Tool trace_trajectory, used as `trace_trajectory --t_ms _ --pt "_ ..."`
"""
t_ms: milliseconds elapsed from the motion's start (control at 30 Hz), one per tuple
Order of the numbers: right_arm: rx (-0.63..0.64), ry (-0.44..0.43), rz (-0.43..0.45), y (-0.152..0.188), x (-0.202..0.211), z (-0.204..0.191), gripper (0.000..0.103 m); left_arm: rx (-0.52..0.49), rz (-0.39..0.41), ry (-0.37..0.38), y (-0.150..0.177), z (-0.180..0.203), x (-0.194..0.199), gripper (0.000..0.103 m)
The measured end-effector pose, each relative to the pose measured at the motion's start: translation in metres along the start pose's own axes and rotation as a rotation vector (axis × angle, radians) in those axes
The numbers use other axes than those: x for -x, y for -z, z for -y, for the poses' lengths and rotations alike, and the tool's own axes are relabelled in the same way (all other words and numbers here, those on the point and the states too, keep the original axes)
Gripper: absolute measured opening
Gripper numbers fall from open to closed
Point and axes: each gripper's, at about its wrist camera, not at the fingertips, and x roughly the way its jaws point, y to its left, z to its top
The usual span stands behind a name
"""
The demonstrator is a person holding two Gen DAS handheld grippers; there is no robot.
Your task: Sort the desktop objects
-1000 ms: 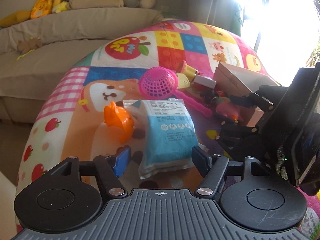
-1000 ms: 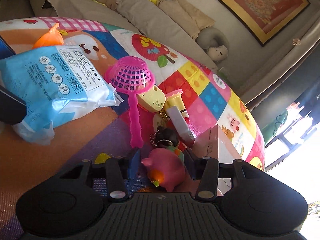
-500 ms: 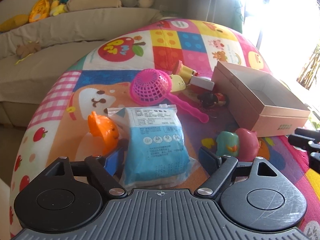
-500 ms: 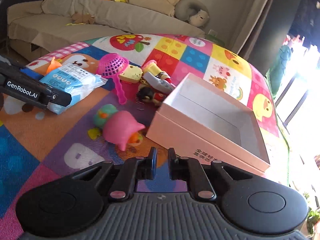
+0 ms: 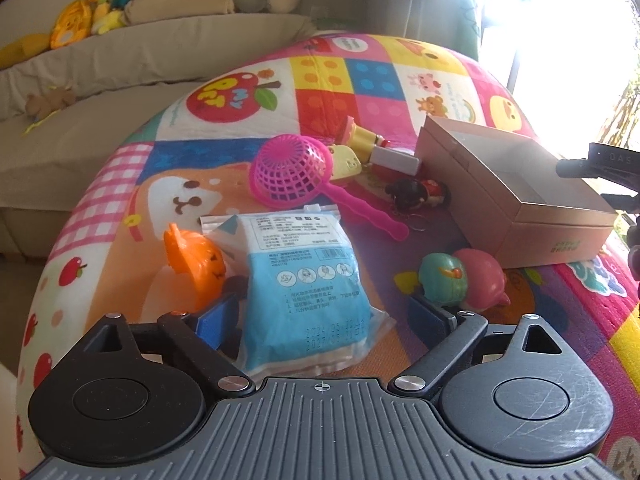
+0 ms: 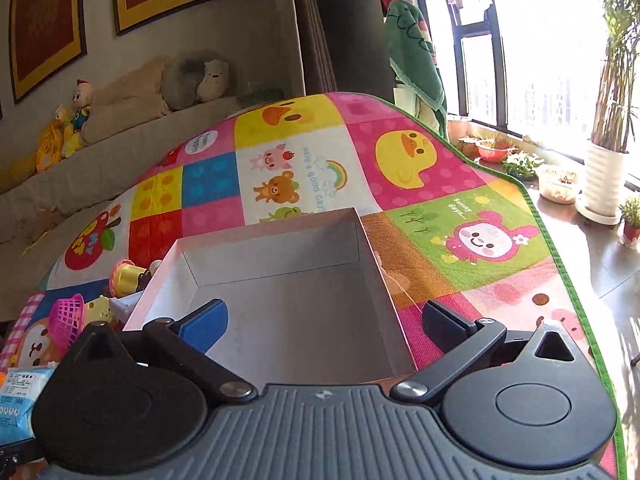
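- The left gripper (image 5: 324, 316) stands wide apart astride the blue packet (image 5: 306, 280); its jaws have just been opening, and the packet lies between them with a gap on the right side, so nothing is clamped.
- On the left side the blue pad (image 5: 218, 318) sits very close to the packet's edge; whether it touches I cannot tell from this angle.
- The packet's long axis runs straight away from the left gripper, along the line of its fingers, so a squeeze would take it across its short width.
- The right gripper (image 6: 322, 326) hangs over the open pink box (image 6: 276, 248), jaws spread wide and empty; they have just been opening, and the box floor beneath looks bare.
- Seen from the left wrist, the box (image 5: 560, 216) lies to the right of and beyond the packet, with the pink pig toy (image 5: 482, 276) and teal toy (image 5: 442, 280) side by side between them.
- The left hand is plainly the nearer to the packet; the right is well apart from it.
- The orange toy (image 5: 196, 260) sits just beside the packet's left edge, close enough that the left finger could nudge it on closing.
- The pink scoop (image 5: 292, 174) lies beyond the packet, handle pointing toward the box.
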Motion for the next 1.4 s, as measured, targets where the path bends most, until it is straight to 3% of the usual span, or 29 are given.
trace_trajectory --t_ms 33,133,233,367,533,633,800,967,1133,1267,1400 --pt "-0.030 -0.019 -0.033 -0.001 -0.008 0.001 0.103 0.004 0.000 0.000 0.000 -0.002 0.000 0.095" --pt "-0.018 -0.013 -0.018 -0.001 -0.013 -0.009 0.103 0.011 -0.001 0.005 -0.001 -0.003 -0.002 0.096" --pt "-0.008 -0.130 -0.049 -0.004 -0.012 -0.014 0.103 0.001 -0.002 0.004 -0.004 0.000 -0.006 0.096" --pt "0.080 -0.160 0.038 -0.001 0.018 -0.027 0.103 -0.002 0.015 -0.015 -0.013 0.002 -0.014 0.095" --pt "0.334 -0.221 0.079 0.023 0.056 -0.056 0.103 -0.022 0.006 -0.048 -0.023 0.007 -0.030 0.064" --pt "0.455 -0.280 0.045 0.042 0.064 -0.075 0.103 -0.047 -0.005 -0.037 -0.018 0.010 -0.031 0.060" --pt "0.621 -0.387 0.005 0.062 0.059 -0.111 0.098 -0.087 -0.051 0.068 -0.004 0.011 -0.009 0.060" --pt "0.748 -0.486 -0.086 0.068 0.037 -0.142 0.090 -0.050 -0.079 0.072 0.010 -0.007 0.011 0.063" --pt "0.714 -0.537 -0.227 0.074 0.010 -0.155 0.083 -0.003 -0.082 0.075 0.013 -0.021 0.015 0.073" --pt "0.578 -0.521 -0.376 0.075 0.002 -0.146 0.077 -0.002 -0.059 0.076 0.012 -0.024 0.020 0.082" --pt "0.535 -0.618 -0.381 0.075 0.034 -0.128 0.077 0.010 -0.030 0.088 0.010 -0.026 0.022 0.087"
